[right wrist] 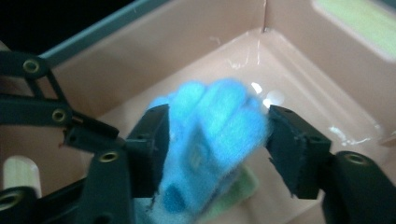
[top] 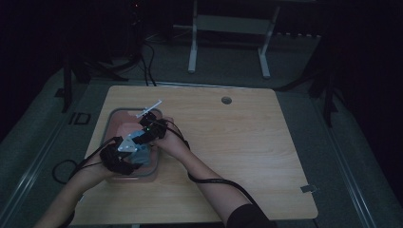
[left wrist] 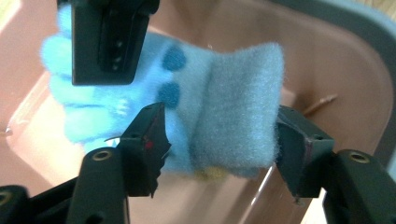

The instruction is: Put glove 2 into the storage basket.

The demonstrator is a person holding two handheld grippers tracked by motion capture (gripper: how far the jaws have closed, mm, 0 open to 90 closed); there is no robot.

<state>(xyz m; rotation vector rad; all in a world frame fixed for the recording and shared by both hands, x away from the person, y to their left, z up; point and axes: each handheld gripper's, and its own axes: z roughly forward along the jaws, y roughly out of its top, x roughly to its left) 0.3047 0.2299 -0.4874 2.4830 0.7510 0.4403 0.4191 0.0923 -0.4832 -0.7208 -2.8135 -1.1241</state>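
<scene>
Item: blue fleece sock (left wrist: 219, 107) in the pink tub (top: 114, 124), between two pairs of tongs.

Landmark: the tub, at the left of the counter (top: 237, 142). Left tongs (left wrist: 219, 149) reach into the tub, jaws parted around the sock's folded cuff end; pads stand close beside it, but whether they press I cannot tell. Right tongs (right wrist: 215, 149) come in just right of the left pair, jaws apart about the sock's other end, a gap on one side. Handling, by judgement: light, soft, limp, not fragile; best pinched across the doubled cuff. Long axis runs from one pair of tongs to the other, along the tub floor; dotted part midway.
</scene>
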